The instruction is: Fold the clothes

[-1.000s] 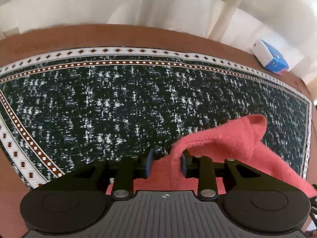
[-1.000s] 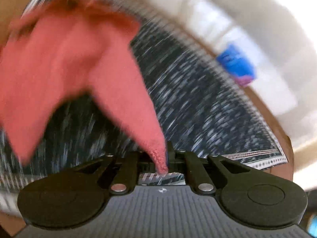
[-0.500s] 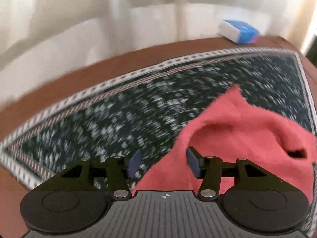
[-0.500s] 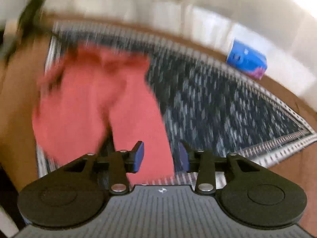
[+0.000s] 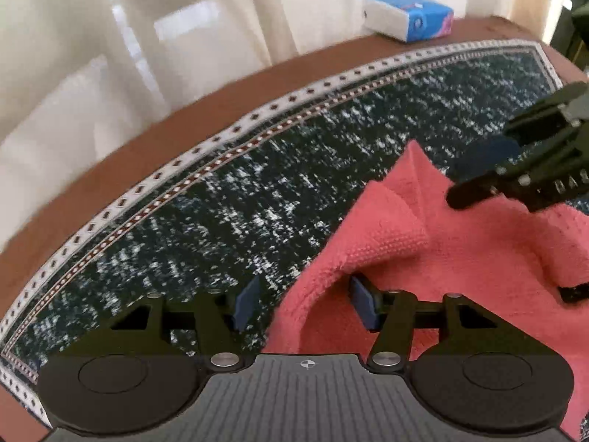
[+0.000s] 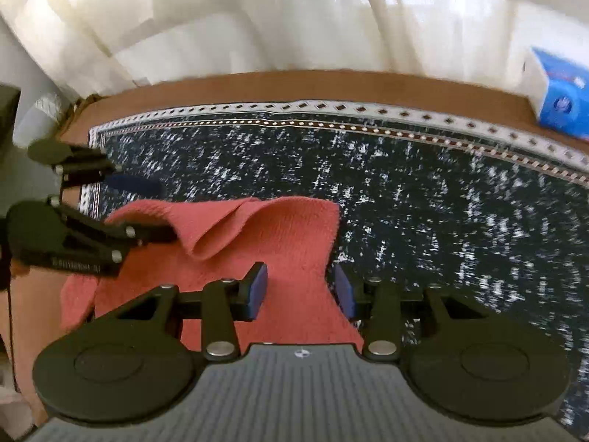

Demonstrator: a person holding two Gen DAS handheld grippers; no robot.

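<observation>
A coral-red terry cloth (image 5: 460,258) lies crumpled on a dark speckled mat (image 5: 257,191), with a raised fold near its far corner. My left gripper (image 5: 304,305) is open; the cloth's left edge curls up between its fingers, and nothing is clamped. The right gripper (image 5: 478,173) reaches in from the right above the cloth, also open. In the right wrist view the cloth (image 6: 279,228) spreads under my open right gripper (image 6: 301,293). There the left gripper (image 6: 147,208) shows at the left, its lower finger at the cloth's folded edge.
The mat (image 6: 441,202) has a white border with red diamonds and covers a brown table (image 5: 184,121). A blue and white tissue pack (image 5: 408,18) sits at the table's far edge, and shows again as the tissue pack (image 6: 559,103) at far right. Pale curtains hang behind.
The right gripper was shut on a hanging corner of the cloth and has let it go. Both grippers opened wider, and the cloth now rests on the mat.
</observation>
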